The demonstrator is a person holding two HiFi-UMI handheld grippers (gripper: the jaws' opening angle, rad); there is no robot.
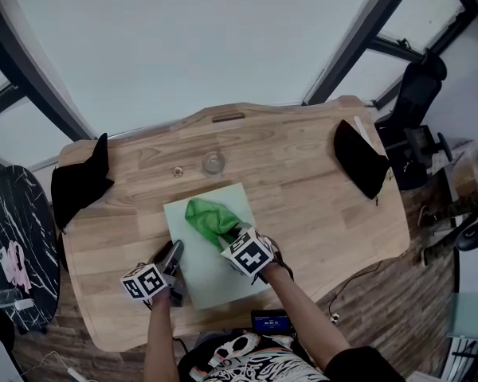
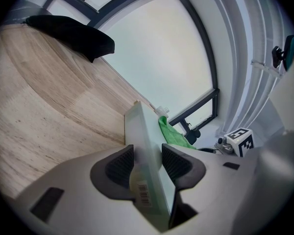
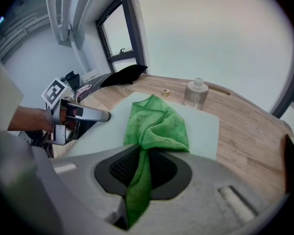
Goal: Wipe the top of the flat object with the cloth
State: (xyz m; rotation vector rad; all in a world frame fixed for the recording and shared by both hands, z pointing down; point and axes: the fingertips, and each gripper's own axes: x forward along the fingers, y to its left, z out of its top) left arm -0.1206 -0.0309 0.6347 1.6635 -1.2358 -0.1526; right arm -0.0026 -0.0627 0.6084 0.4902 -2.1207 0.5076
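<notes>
A thin, pale green board (image 1: 215,281) lies flat at the middle of a wooden surface (image 1: 319,205) with rounded corners and light, streaked grain. The left gripper (image 1: 175,250) is clamped on the board's left edge. In the left gripper view its ribbed dark pads (image 2: 121,164) press both faces of the board (image 2: 144,131), just above a small barcode sticker (image 2: 143,192).

The right gripper (image 1: 228,237) pinches a fuzzy green cloth (image 1: 209,220), which lies crumpled on the upper half of the board. In the right gripper view the cloth (image 3: 159,124) runs down between the closed jaws of the right gripper (image 3: 141,169), with the smooth board (image 3: 206,129) beneath it.

Beyond the board, toward the top of the head view, stand a small clear bottle (image 1: 213,162) and a tiny ring (image 1: 178,171). A black piece of fabric (image 1: 80,181) lies at the surface's left end and another black piece (image 1: 360,157) at its right end.

Large pale window panes (image 1: 183,38) with dark frames fill the upper frame. A round black marbled table (image 1: 20,237) sits at the left edge and a black chair (image 1: 414,102) at the right. The floor (image 1: 390,293) is of wooden planks.
</notes>
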